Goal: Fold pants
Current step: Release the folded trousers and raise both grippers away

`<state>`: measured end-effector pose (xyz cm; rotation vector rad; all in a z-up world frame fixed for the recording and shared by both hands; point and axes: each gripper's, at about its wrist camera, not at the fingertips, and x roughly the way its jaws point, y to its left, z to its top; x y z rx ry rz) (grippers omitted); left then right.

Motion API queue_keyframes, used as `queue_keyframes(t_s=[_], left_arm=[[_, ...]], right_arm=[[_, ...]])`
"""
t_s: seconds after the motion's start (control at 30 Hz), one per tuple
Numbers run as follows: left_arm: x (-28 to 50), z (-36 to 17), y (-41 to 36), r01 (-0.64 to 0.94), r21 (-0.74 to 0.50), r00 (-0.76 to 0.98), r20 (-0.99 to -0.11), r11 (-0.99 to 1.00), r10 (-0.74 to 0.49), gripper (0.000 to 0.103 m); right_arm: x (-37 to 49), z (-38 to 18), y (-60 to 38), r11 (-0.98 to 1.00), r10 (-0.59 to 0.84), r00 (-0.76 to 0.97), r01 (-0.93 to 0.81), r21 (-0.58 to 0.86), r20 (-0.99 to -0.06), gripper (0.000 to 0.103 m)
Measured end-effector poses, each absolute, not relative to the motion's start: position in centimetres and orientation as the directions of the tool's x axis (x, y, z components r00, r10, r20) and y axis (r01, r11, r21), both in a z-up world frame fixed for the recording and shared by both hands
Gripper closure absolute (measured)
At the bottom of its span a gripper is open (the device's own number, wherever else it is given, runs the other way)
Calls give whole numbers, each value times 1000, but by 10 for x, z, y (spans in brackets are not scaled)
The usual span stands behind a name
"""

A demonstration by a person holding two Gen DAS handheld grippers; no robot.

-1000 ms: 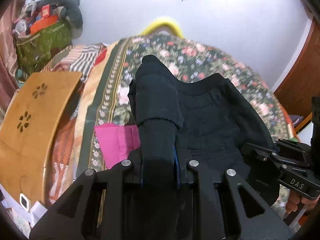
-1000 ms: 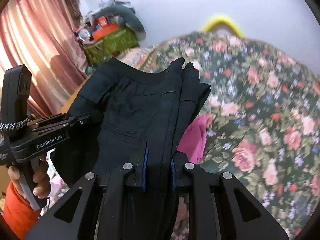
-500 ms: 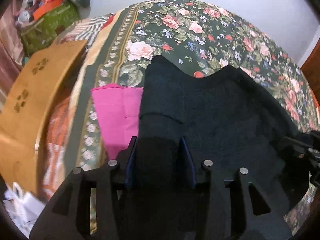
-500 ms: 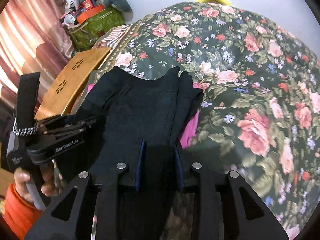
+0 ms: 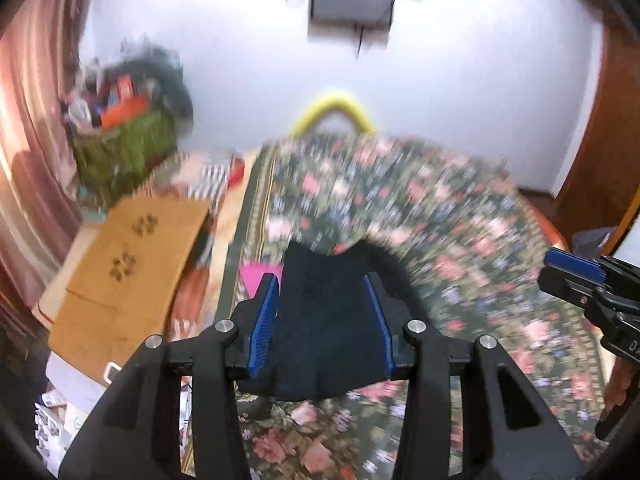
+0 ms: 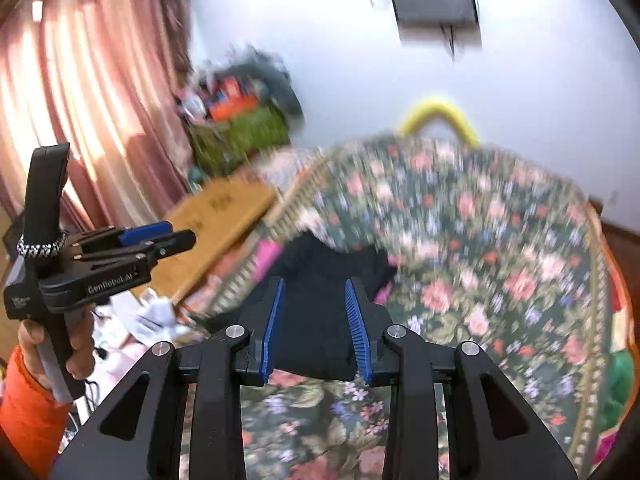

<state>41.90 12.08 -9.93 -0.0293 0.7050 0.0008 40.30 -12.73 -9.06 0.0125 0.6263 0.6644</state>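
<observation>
The black pants (image 5: 328,320) lie folded on the floral bedspread (image 5: 460,240), partly over a pink cloth (image 5: 258,274). My left gripper (image 5: 324,292) is open, raised above the near part of the pants, holding nothing. My right gripper (image 6: 314,300) is also open and empty, above the pants (image 6: 316,300) as seen in the right wrist view. Each gripper shows in the other's view: the right one (image 5: 580,280) at the right edge, the left one (image 6: 160,240) at the left. Both views are motion-blurred.
A wooden lap table (image 5: 128,260) lies at the bed's left. A green bag with clutter (image 5: 124,136) stands at the far left corner by pink curtains (image 6: 80,100). A yellow curved bar (image 5: 334,108) rises behind the bed. A wooden door (image 5: 600,140) is at right.
Both grippers have opened and let go of the pants, which now lie on the bed. Both have lifted and drawn back, tilting up toward the wall.
</observation>
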Motion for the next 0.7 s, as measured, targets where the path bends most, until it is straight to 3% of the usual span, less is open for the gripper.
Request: queue_keyframes(t_s=[0.27, 0.43, 0.5, 0.57, 0.6, 0.7], left_arm=[[280, -9, 82, 36, 1, 908, -418, 999, -33, 60], [209, 12, 68, 22, 15, 950, -312, 1000, -16, 60], [187, 15, 63, -6, 34, 960, -280, 999, 15, 51], [170, 14, 61, -16, 26, 964, -264, 1000, 22, 33], [164, 14, 59, -19, 25, 965, -261, 1000, 24, 31], [151, 13, 56, -12, 25, 966, -257, 1000, 18, 14]], right_arm=[[288, -13, -154, 754, 653, 696, -633, 172, -300, 75], [234, -4, -157, 772, 634, 735, -623, 130, -240, 75], [219, -5, -156, 777, 627, 745, -619, 113, -230, 75], [208, -8, -155, 784, 619, 752, -612, 109, -226, 75], [206, -9, -155, 789, 612, 757, -605, 107, -227, 74], [202, -14, -159, 804, 593, 772, -582, 123, -229, 54]])
